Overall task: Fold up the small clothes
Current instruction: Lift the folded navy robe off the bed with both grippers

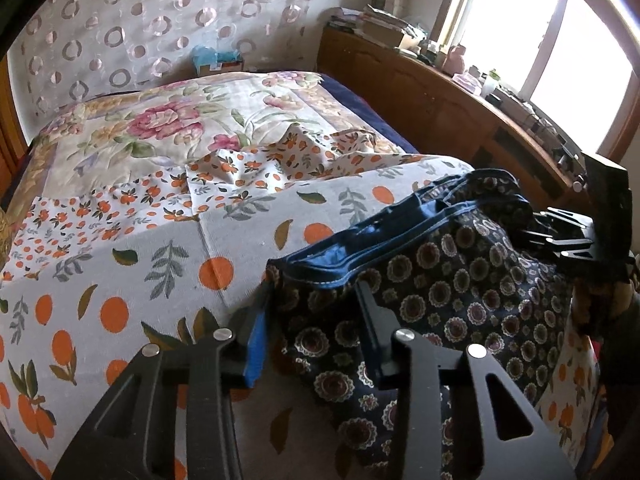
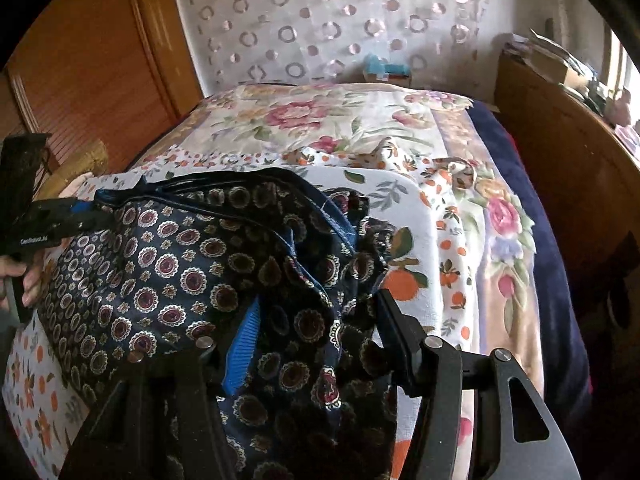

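My left tool [image 1: 312, 300] sits at six o'clock in its own view, its two fingers straddling the near corner of the dark patterned garment [image 1: 440, 300]; cloth lies between them, but I cannot tell whether the pads actually press on it. The garment, navy with round medallion prints and a blue-trimmed waistband, is spread on the orange-print cloth [image 1: 120, 280] over the bed [image 1: 160, 128], toward four o'clock of that view. In the right wrist view a hand [image 2: 28, 280] at nine o'clock grips the left tool's handle. My right tool [image 2: 316, 312] is at six o'clock of its own view, with a bunched fold of the garment [image 2: 180, 264] filling the gap between the blue pad and the black finger; here too I cannot tell if it is clenched.
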Tool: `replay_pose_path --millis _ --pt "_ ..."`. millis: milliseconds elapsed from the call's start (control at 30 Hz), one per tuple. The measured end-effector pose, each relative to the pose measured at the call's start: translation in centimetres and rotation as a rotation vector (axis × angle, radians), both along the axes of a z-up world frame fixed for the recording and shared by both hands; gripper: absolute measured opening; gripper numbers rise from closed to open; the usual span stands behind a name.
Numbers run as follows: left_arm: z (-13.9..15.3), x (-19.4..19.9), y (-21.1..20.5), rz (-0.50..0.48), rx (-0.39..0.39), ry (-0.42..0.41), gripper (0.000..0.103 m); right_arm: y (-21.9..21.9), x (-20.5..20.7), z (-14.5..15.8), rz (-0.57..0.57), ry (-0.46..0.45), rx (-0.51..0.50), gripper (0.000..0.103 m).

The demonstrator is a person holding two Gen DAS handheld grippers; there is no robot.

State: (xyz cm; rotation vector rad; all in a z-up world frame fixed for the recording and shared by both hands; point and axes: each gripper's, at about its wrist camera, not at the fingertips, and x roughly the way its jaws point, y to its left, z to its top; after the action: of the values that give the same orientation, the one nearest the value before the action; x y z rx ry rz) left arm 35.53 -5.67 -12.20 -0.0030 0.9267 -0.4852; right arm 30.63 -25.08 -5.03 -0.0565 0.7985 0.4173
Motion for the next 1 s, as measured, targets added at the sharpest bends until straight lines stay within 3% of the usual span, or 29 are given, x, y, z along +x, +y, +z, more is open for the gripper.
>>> replay_pose_path --millis 67,100,133,267,533,833,1000 --pt "0.1 0.0 0.0 -0.003 -0.018 0.005 0.026 0.2 -0.1 -0.2 0.026 0.000 0.016 0.030" --pt "0.1 -0.1 0.0 -0.003 -0.022 0.006 0.015 0.3 -0.2 -0.3 0.040 0.000 0.020 0.021" --pt "0.2 -0.2 0.0 -0.005 -0.029 0.009 0.008 0.4 -0.3 -0.3 0.048 -0.001 0.021 0.019" --pt "2.0 -2.0 -0.4 -0.017 -0.008 -0.047 0.006 0.4 -1.5 0.2 0.038 -0.055 0.008 0.014" --pt "7.8 -7.0 0.8 -0.020 -0.073 -0.178 0.005 0.0 -4.7 3.1 0.023 -0.185 0.078 0.013" --pt "11.6 -11.0 4.0 0.041 -0.070 -0.292 0.005 2.7 -6.6 5.1 0.112 -0.289 0.059 0.013" --pt "12.7 -12.6 7.7 0.110 -0.055 -0.333 0.005 5.5 -5.5 5.7 0.189 -0.329 0.048 0.013"
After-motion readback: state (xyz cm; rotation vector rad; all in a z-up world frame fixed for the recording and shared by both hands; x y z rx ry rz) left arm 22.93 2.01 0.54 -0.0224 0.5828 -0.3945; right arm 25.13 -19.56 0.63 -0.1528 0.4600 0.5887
